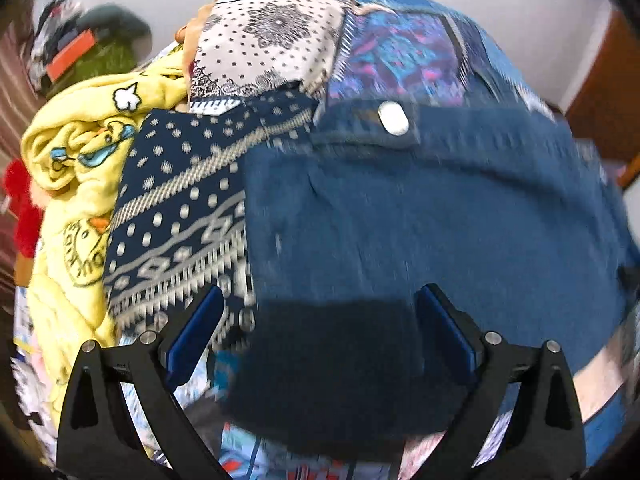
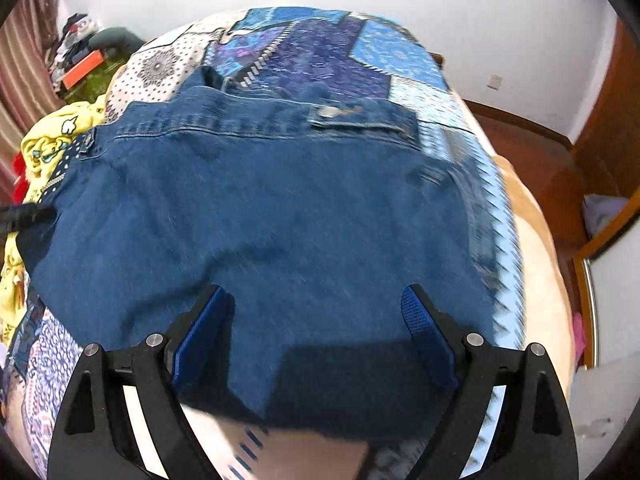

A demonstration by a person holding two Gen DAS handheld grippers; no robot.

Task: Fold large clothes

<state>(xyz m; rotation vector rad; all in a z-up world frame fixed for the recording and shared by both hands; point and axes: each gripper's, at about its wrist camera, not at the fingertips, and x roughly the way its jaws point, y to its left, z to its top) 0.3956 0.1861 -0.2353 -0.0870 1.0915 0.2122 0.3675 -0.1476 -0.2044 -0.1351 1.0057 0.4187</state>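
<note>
Here denim garment [image 2: 260, 208] lies under both spread claws [image 2: 316, 304].

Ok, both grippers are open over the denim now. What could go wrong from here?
1. The yellow blanket and navy patterned cloth lie against the denim garment's edge, so the left gripper might pinch them too.
2. Both views are motion-blurred; the right gripper could close on a poorly judged spot.
3. The metal button tab may bunch in a fold.
</note>
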